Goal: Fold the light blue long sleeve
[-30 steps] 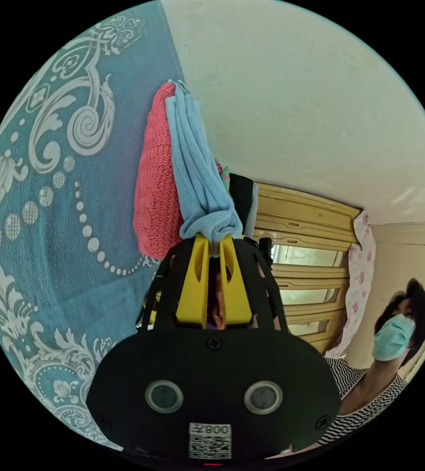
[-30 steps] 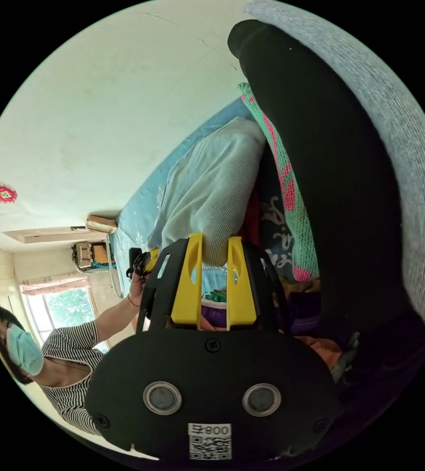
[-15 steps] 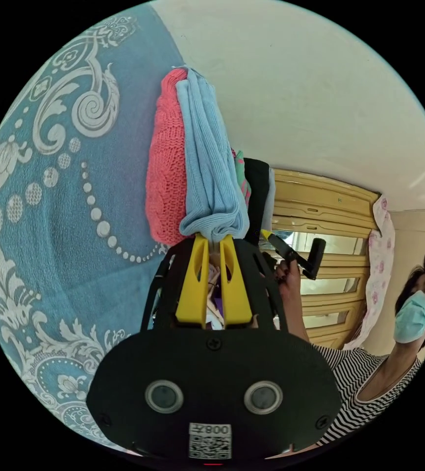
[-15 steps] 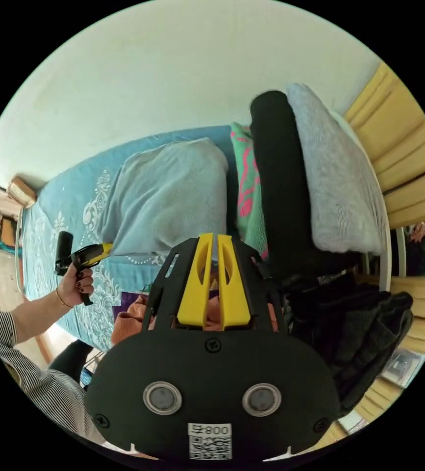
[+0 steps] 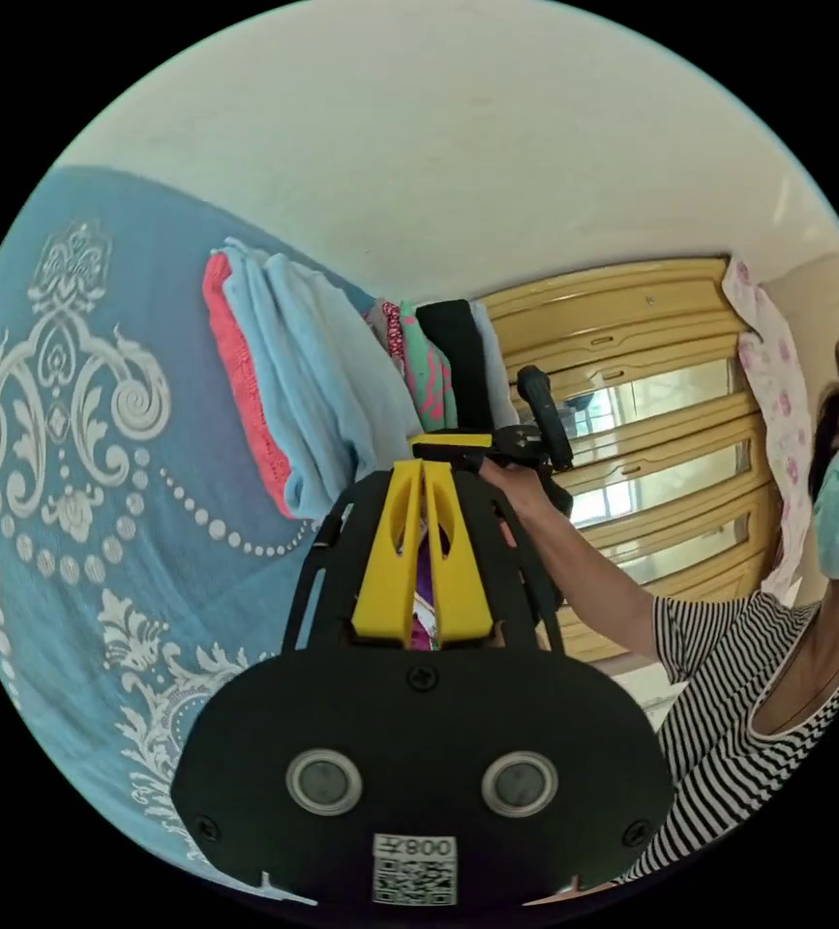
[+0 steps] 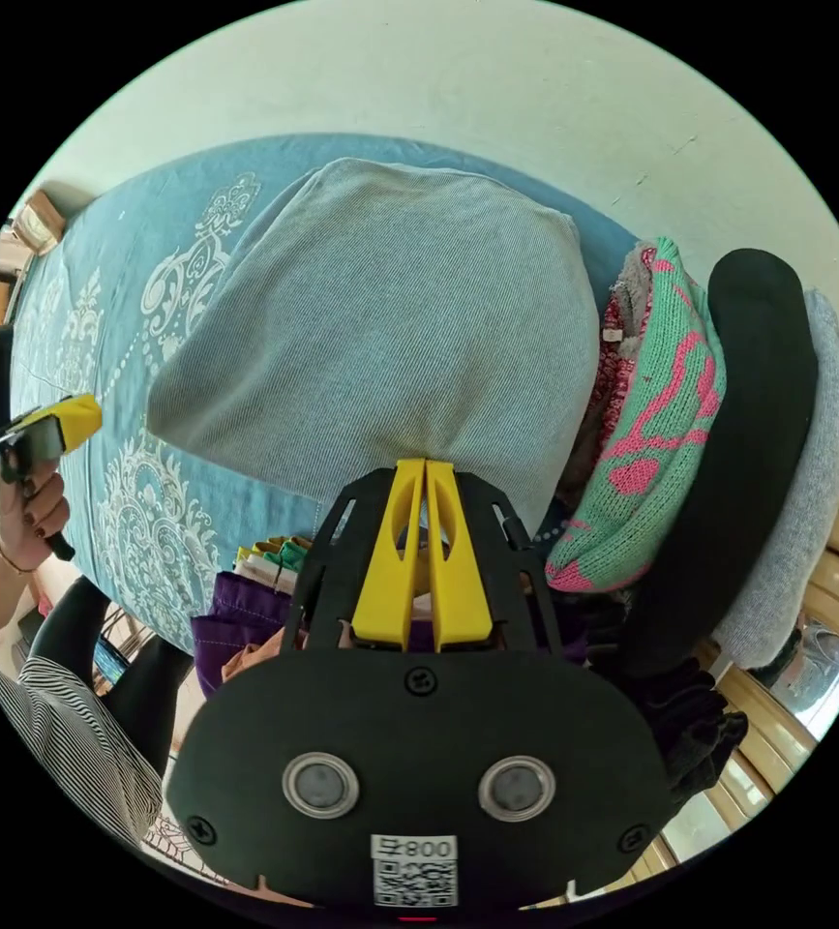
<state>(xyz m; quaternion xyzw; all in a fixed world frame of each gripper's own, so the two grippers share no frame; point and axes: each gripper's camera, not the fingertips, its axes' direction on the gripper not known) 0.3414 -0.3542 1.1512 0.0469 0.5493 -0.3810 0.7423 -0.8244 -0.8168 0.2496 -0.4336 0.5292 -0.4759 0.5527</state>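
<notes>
While both claws closed, empty, folded light blue long sleeve (image 6: 380, 329) tops stack (image 6: 719, 426).

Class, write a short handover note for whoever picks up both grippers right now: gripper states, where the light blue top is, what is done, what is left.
Left gripper: jaws together, holding nothing.
Right gripper: jaws together, holding nothing.
Light blue long sleeve: folded, lying on the red knit on the blue patterned bedspread, beside the stack of other folded clothes.
Done: fold appears finished, garment released.
Left: possibly only a quick check that it sits tidy.
</notes>
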